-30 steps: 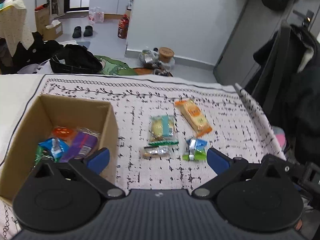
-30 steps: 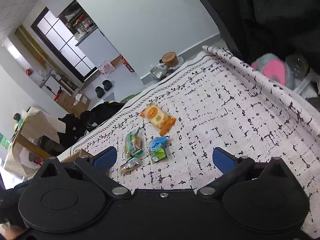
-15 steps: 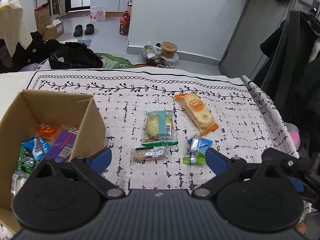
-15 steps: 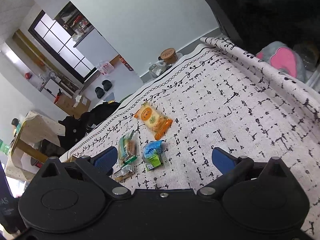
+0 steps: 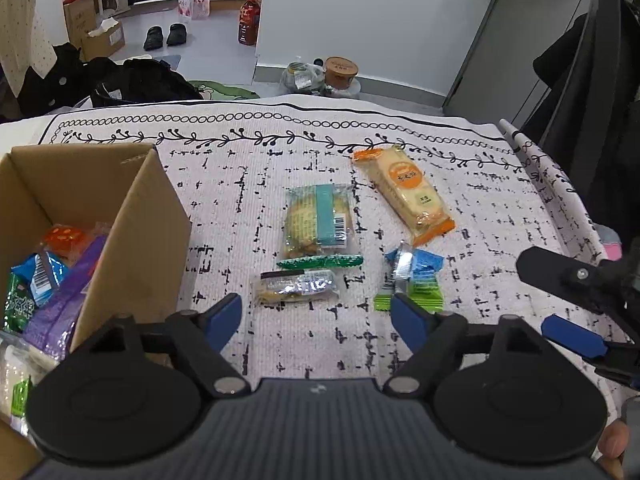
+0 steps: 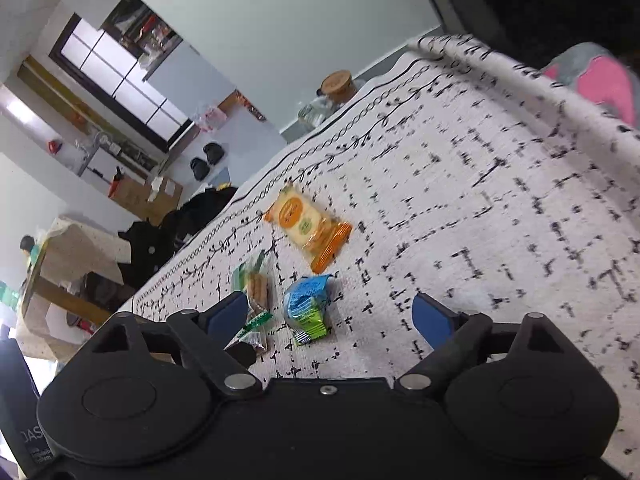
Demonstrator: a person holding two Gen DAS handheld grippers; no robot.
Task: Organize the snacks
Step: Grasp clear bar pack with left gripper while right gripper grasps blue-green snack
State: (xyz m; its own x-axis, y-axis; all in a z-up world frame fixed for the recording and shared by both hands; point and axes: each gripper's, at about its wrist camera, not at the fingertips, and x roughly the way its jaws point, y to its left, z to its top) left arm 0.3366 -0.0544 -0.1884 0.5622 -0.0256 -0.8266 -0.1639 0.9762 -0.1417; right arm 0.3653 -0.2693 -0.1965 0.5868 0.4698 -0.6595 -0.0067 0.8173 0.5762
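Loose snacks lie on the patterned tablecloth (image 5: 240, 200): a teal-banded cookie packet (image 5: 318, 220), an orange cracker packet (image 5: 406, 192), a thin green stick (image 5: 320, 262), a silver bar (image 5: 296, 286) and a blue-and-green packet (image 5: 414, 276). My left gripper (image 5: 316, 320) hovers just short of the silver bar; its jaws are closing with nothing between the pads. My right gripper (image 6: 330, 318) is low over the blue-and-green packet (image 6: 308, 308), which lies between its closing jaws, untouched. The orange packet (image 6: 308, 224) and cookie packet (image 6: 256, 284) sit beyond. The right gripper (image 5: 552, 300) also shows at the right of the left wrist view.
An open cardboard box (image 5: 136, 216) stands at the left and holds several snack packets. The cloth's right edge (image 5: 560, 184) drops off beside dark hanging clothes (image 5: 580, 80). Bags, shoes and a red bottle lie on the floor beyond the far edge.
Both grippers have sunk closer to the snacks and their jaws have narrowed. The right gripper has come into the left wrist view at the right.
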